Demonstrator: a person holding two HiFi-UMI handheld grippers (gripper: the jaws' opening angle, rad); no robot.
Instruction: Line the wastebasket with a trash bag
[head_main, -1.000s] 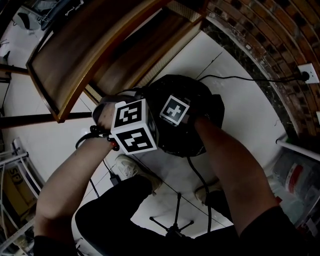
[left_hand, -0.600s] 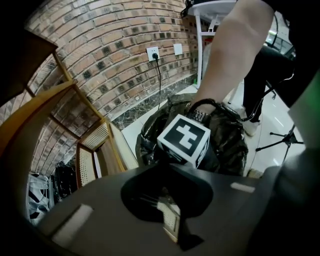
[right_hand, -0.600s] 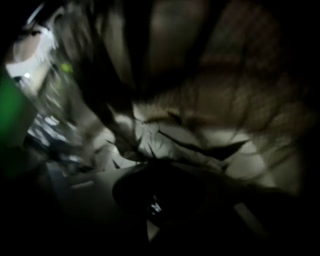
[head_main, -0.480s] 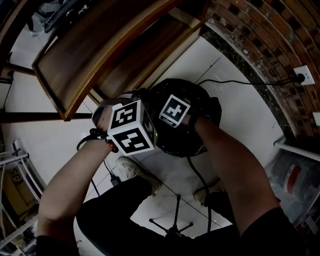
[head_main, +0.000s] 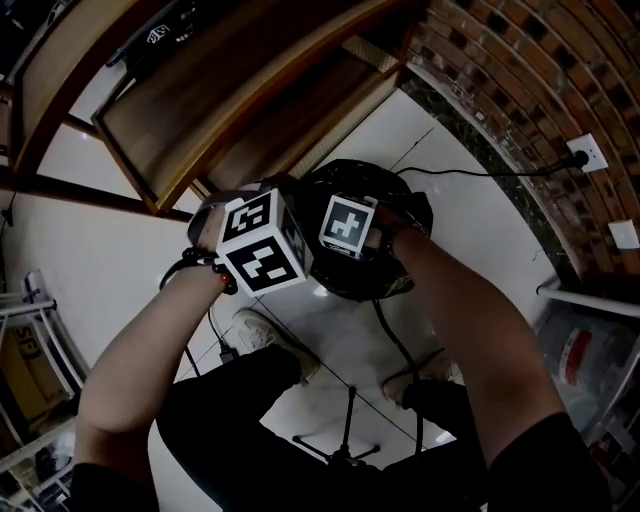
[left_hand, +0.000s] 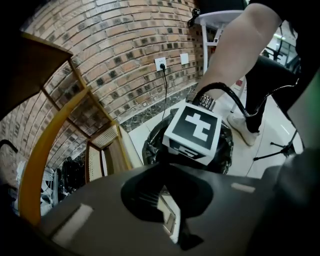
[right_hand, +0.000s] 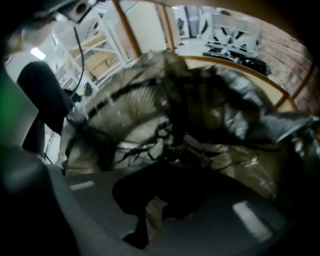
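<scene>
Writing: white print on a dark item (head_main: 152, 36) on the wooden rack (head_main: 250, 110) behind the wastebasket (head_main: 352, 288), too small to read. Each tool's cube shows only black-and-white square patterns. The wastebasket sits on the white floor (head_main: 480, 230) between the rack and the person's shoes (head_main: 262, 335), with the trash bag (head_main: 398, 198) draped over its top. State: left tool (left_hand: 169, 212) is pressed together, pinching black bag film above the wastebasket. The right tool (right_hand: 154, 212) is likewise clamped on bag film, the glossy sheet bunched just past it. Both cubes sit right over the wastebasket, close together. A wall socket (head_main: 585, 152) with a plugged cable is on the brick wall (head_main: 500, 80) beyond the wastebasket. Versus a second ago: both cubes ride a bit higher over the wastebasket, the left cube has rolled slightly, grips unchanged.
</scene>
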